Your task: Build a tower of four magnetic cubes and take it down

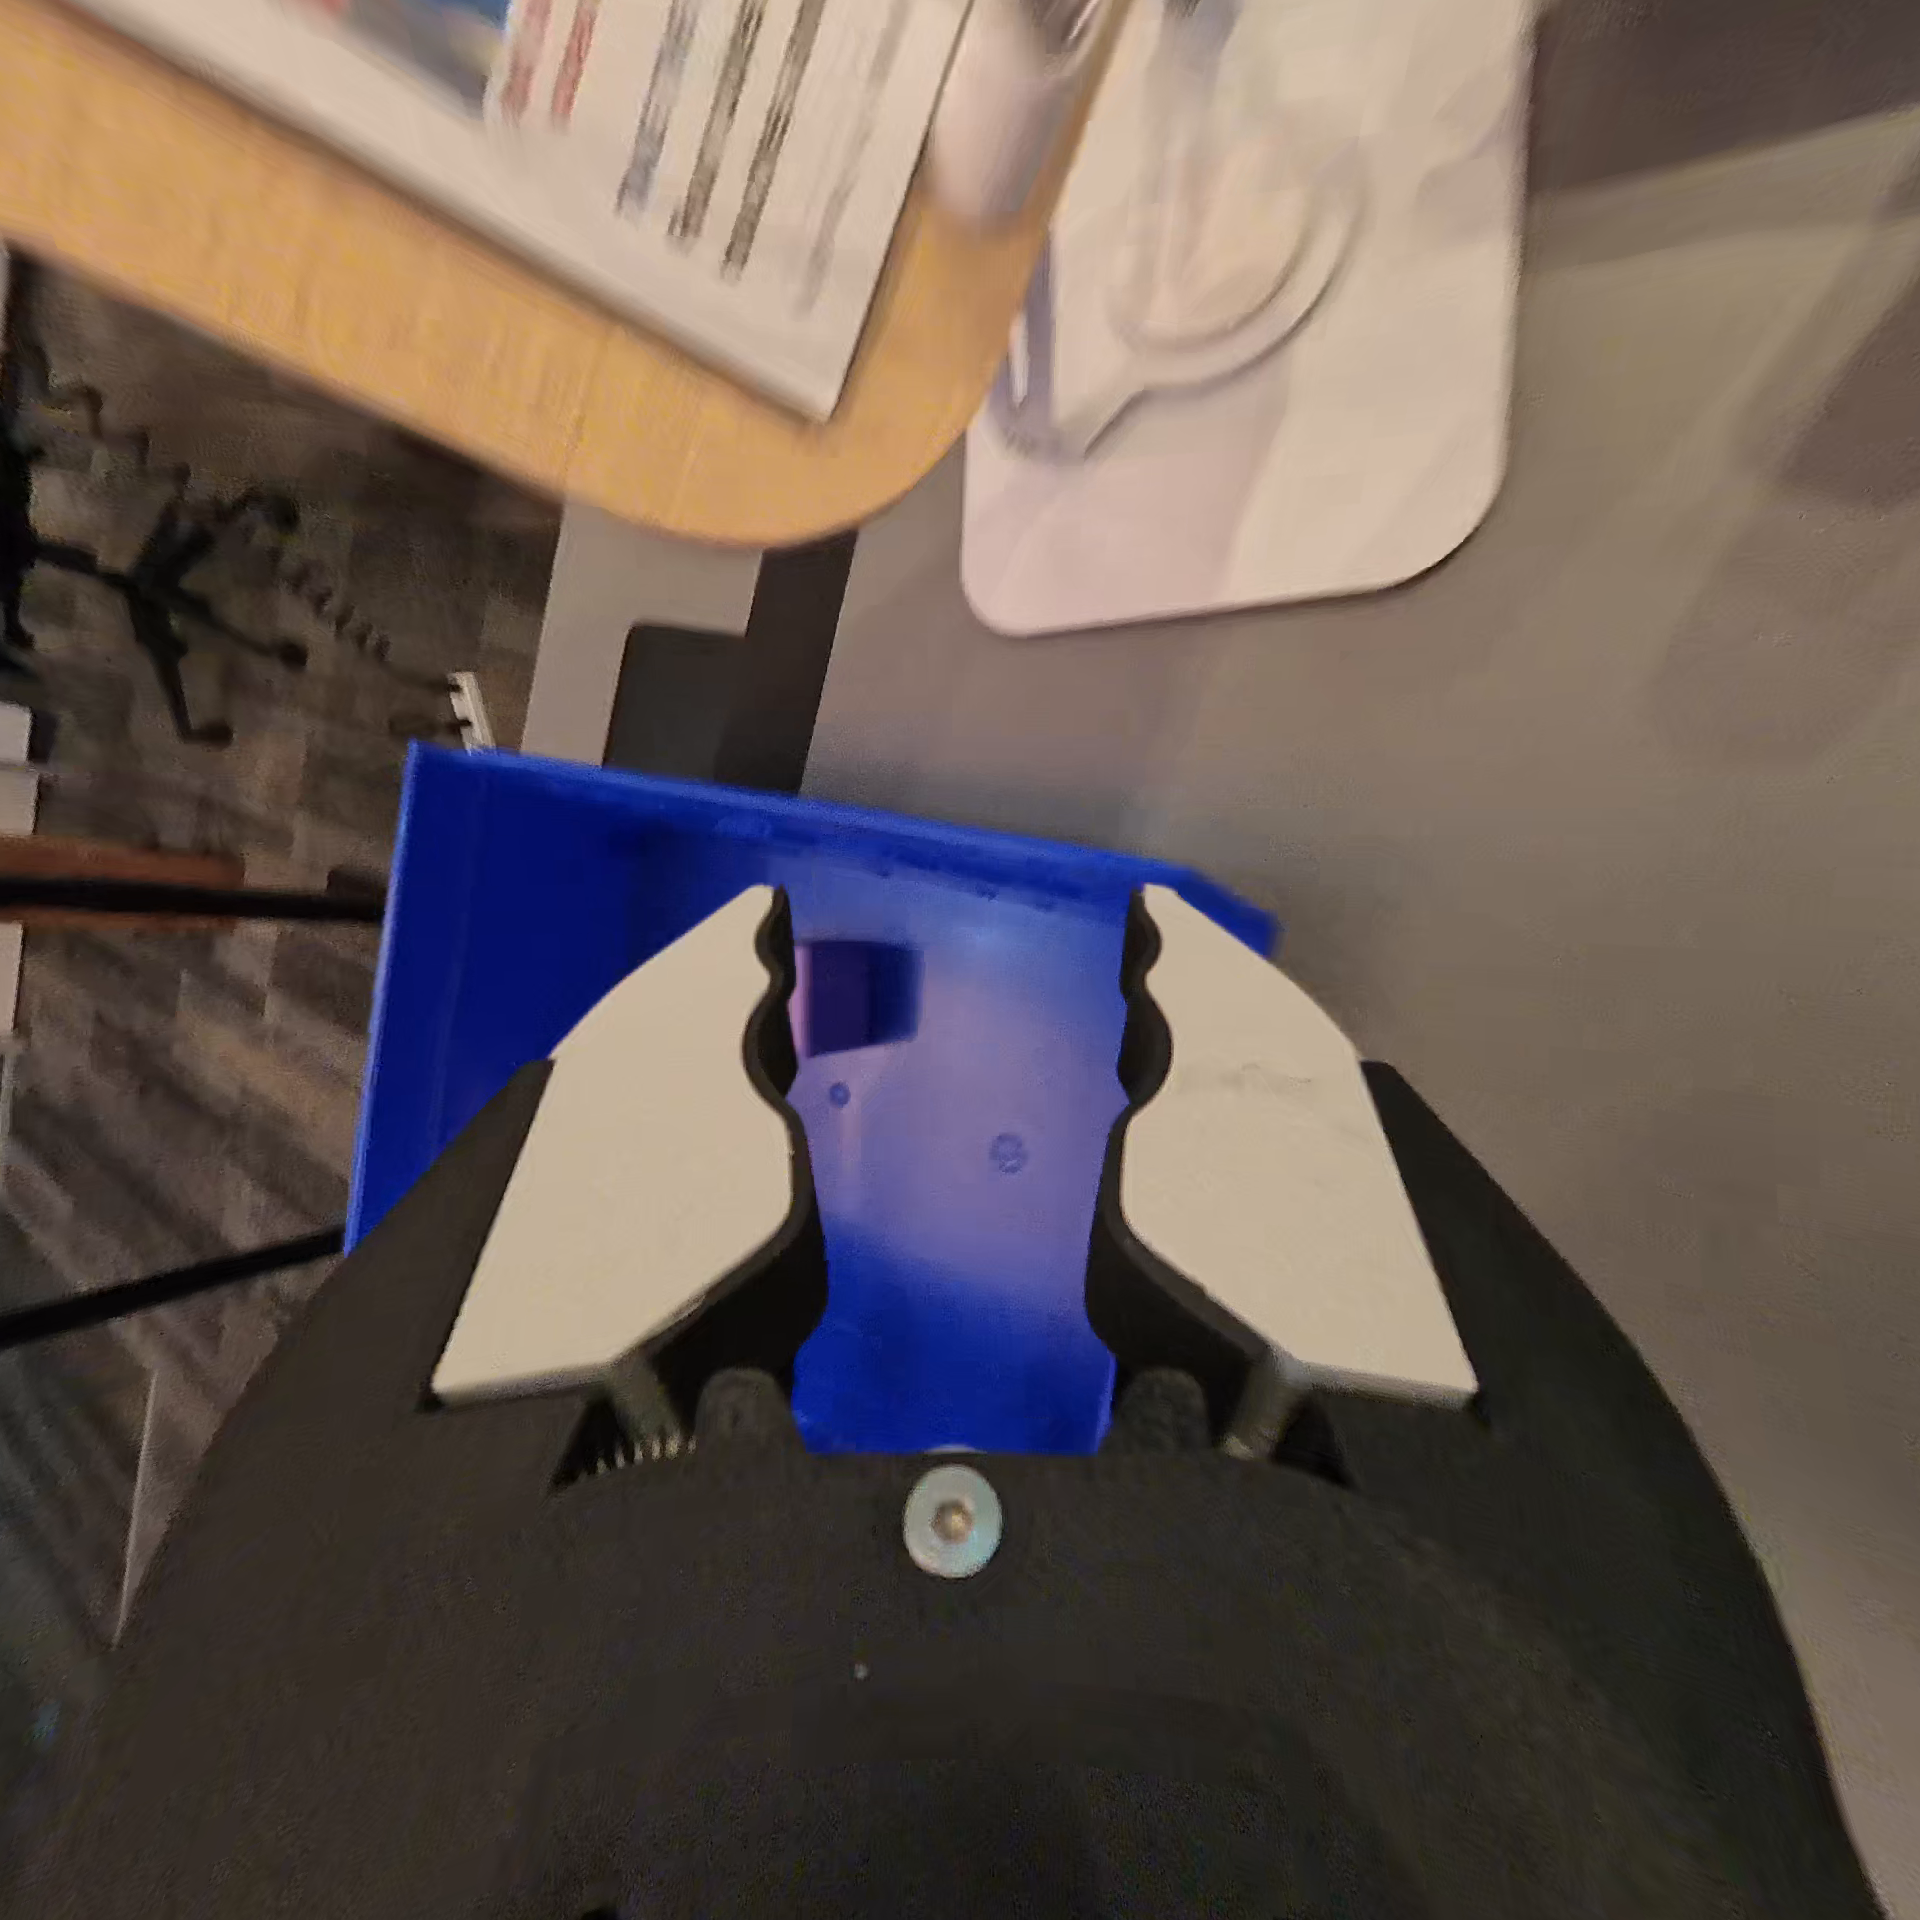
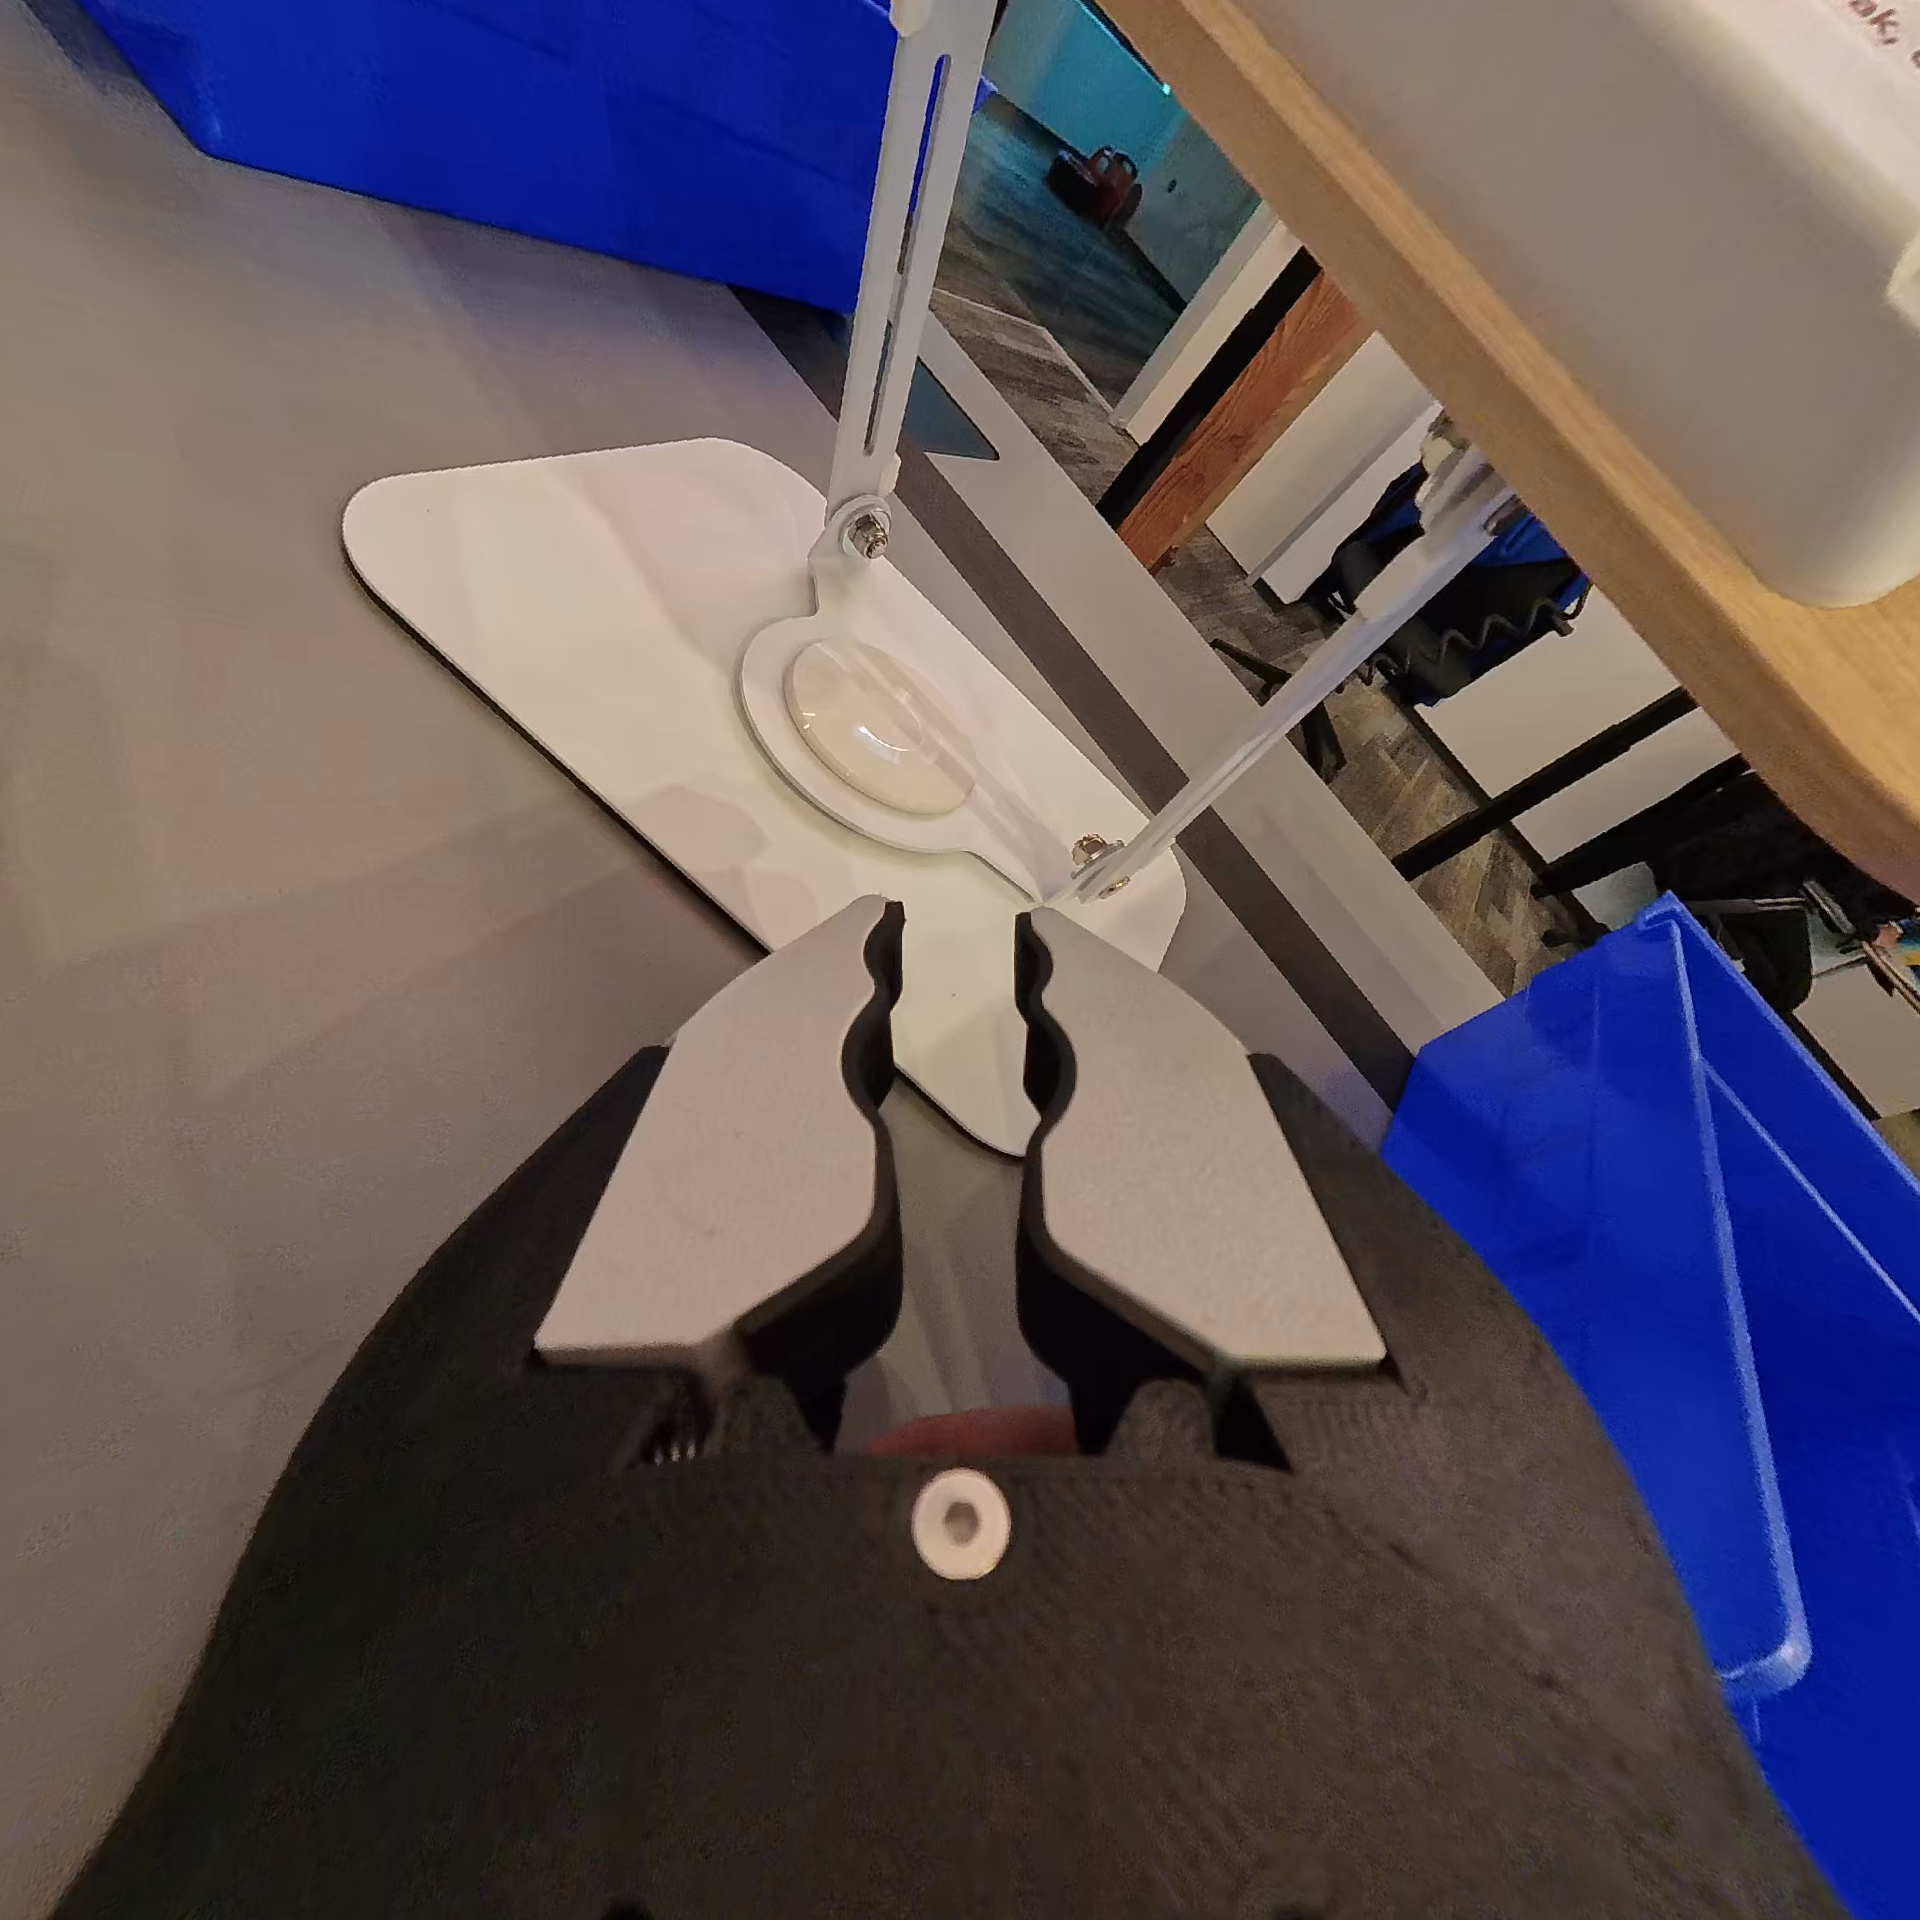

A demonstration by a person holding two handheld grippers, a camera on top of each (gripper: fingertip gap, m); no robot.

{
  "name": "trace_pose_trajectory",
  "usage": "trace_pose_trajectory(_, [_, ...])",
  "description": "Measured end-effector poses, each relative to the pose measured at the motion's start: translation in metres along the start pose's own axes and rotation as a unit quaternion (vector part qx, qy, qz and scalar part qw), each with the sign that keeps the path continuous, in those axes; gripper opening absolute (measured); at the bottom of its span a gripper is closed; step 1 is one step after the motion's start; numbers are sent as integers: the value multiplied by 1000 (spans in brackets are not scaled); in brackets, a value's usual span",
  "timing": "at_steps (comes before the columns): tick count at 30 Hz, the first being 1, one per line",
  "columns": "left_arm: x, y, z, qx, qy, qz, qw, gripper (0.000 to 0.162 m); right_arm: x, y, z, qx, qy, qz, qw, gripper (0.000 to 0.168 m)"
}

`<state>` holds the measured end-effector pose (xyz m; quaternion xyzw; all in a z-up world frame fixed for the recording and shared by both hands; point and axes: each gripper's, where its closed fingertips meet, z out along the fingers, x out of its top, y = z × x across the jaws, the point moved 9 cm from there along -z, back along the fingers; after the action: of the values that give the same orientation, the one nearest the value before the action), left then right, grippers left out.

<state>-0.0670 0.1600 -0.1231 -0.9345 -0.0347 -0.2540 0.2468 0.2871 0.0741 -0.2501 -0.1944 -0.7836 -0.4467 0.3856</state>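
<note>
No magnetic cube shows clearly in either view. My left gripper [image 1: 956, 904] is open and empty, and points down into a blue bin [image 1: 540, 987] whose visible floor is bare. My right gripper [image 2: 958, 914] is narrowly open with nothing between its tips, just above the grey table [image 2: 260, 831] at the near edge of a white base plate [image 2: 582, 623]. A small reddish patch [image 2: 966, 1429] shows deep between the right fingers; I cannot tell what it is.
The white plate carries a clear dome [image 2: 873, 738] and two thin white stand arms [image 2: 894, 260]. Blue bins stand at the right [image 2: 1662, 1299] and far left [image 2: 520, 125]. A wooden tabletop [image 1: 364, 312] with printed sheets [image 1: 644, 156] lies beyond the bin. The tips of one gripper are about 30 cm away from the tips of the other.
</note>
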Motion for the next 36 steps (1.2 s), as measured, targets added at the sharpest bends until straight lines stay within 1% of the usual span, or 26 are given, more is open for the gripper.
trace_pose_trajectory(5, [-26, -44, 42, -15, -58, -19, 998, 66, 0, 0, 0, 1, 0, 0, 1000, 21])
trace_pose_trajectory(11, [-57, -72, 87, -31, -125, -34, 991, 71, 0, -1, 0, 4, -2, -3, 1000, 21])
trace_pose_trajectory(17, [-74, -81, 115, -63, -163, -39, 984, 71, 0, -2, 1, 5, -3, -6, 1000, 21])
trace_pose_trajectory(22, [-83, -76, 136, -82, -199, -33, 976, 70, 0, -2, 1, 5, -2, -7, 1000, 21])
trace_pose_trajectory(23, [-86, -76, 139, -86, -203, -37, 975, 66, 0, -2, 1, 5, -2, -8, 1000, 21])
trace_pose_trajectory(26, [-87, -75, 143, -86, -184, -50, 978, 54, 0, -2, 1, 6, -3, -9, 1000, 21])
trace_pose_trajectory(30, [-87, -73, 138, -77, -194, -42, 977, 52, 0, -2, 1, 6, -3, -9, 1000, 21])
trace_pose_trajectory(32, [-86, -72, 128, -67, -202, -41, 976, 52, 0, -2, 1, 6, -3, -8, 1000, 21])
trace_pose_trajectory(36, [-74, -66, 91, -42, -169, -56, 983, 52, -1, -2, 1, 6, -3, -8, 1000, 21])
